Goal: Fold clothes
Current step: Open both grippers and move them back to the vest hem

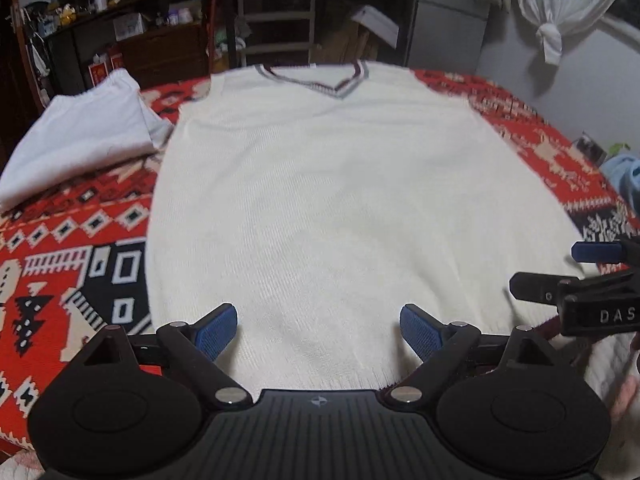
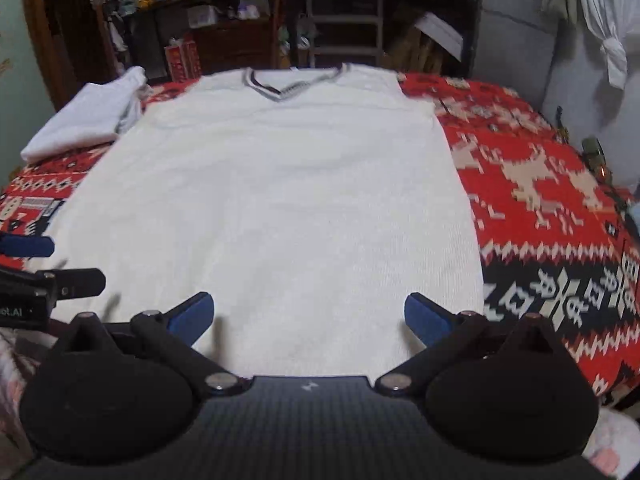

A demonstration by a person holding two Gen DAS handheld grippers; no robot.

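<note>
The step in hand looks like taking hold of the near hem of the cream knit vest (image 1: 320, 200) to begin a fold; to do it well, each gripper should come down at its own end of that hem, the pads sliding under both layers before they close, so that front and back lift together and the knit does not stretch or bunch; the two lifts should then run level and at one pace, carrying the hem toward the V-neck so the crease falls straight across the body. The left gripper (image 1: 318, 330) has its blue pads spread wide with nothing between them but the cloth lying below; the right gripper (image 2: 309, 320) likewise stands spread, pinching nothing; both are near the hem and close beside each other, which suggests they must part toward the corners first. The vest lies flat, face up, on the red patterned blanket (image 2: 540, 184), neck at the far edge, smooth with only faint ripples near the hem; its V-neck is trimmed in grey and dark stripes; a folded white garment (image 1: 84, 136) rests just beside its far left shoulder.
</note>
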